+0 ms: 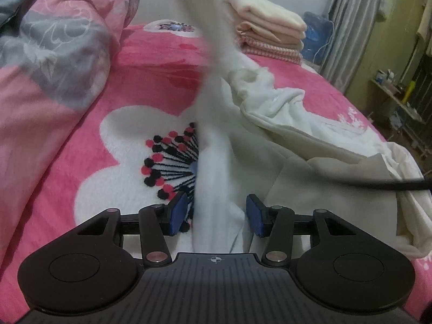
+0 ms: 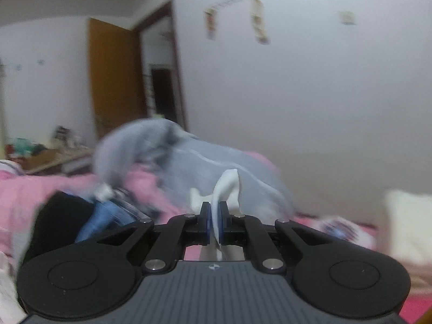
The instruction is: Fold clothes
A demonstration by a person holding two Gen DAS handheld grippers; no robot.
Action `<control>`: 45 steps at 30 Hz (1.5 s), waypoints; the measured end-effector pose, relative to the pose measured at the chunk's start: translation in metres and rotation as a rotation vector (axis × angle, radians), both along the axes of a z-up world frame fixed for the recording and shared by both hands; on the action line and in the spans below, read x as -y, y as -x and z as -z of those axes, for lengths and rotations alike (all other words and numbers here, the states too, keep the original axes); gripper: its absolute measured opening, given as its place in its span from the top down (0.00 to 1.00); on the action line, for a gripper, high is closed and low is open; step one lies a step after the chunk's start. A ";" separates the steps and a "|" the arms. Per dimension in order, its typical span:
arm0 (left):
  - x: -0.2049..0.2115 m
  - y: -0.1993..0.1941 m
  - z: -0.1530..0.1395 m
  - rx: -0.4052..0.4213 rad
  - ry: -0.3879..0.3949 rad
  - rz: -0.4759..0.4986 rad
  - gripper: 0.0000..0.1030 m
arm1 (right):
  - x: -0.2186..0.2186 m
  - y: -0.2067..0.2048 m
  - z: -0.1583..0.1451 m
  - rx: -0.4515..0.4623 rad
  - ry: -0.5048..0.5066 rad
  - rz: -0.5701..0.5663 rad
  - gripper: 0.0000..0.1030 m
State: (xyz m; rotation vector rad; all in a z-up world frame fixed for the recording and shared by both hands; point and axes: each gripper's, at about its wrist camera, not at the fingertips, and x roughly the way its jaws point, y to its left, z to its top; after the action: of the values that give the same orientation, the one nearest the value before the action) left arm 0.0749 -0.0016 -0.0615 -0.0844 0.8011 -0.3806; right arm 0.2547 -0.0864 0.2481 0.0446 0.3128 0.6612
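Your left gripper (image 1: pixel 216 213) has its fingers parted, pads clear of the white garment (image 1: pixel 270 140) that lies between and ahead of them on the bed (image 1: pixel 81 145). A blurred strip of that cloth rises straight up past the fingertips. Left of the fingers the bed is bare up to the rolled quilt (image 1: pixel 54 43); far ahead sits a folded stack (image 1: pixel 267 32). Your right gripper (image 2: pixel 215 222) is clamped on a garment edge.
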 end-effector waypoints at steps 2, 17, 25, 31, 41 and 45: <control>-0.003 -0.001 0.000 -0.007 0.014 -0.006 0.53 | -0.016 -0.005 0.001 -0.002 -0.011 -0.035 0.95; -0.019 0.002 -0.005 -0.038 0.066 -0.026 0.48 | -0.012 -0.020 0.115 -0.342 0.256 -0.007 0.50; -0.031 0.010 -0.015 -0.023 0.102 -0.064 0.43 | 0.114 0.021 0.067 -0.280 0.030 0.209 0.42; -0.029 0.016 -0.026 0.011 0.100 -0.054 0.42 | 0.245 0.078 0.053 -0.231 -0.090 0.484 0.42; -0.011 0.009 -0.014 -0.040 -0.014 -0.070 0.42 | 0.216 0.124 0.144 -0.469 0.212 0.335 0.31; -0.008 0.011 -0.006 -0.056 -0.046 -0.070 0.42 | 0.150 0.124 0.196 -0.483 0.440 0.236 0.30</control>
State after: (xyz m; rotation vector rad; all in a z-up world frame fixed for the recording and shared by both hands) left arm 0.0640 0.0063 -0.0555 -0.0802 0.8598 -0.2946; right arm 0.1310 -0.2366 0.0523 -0.1799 0.8990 0.3288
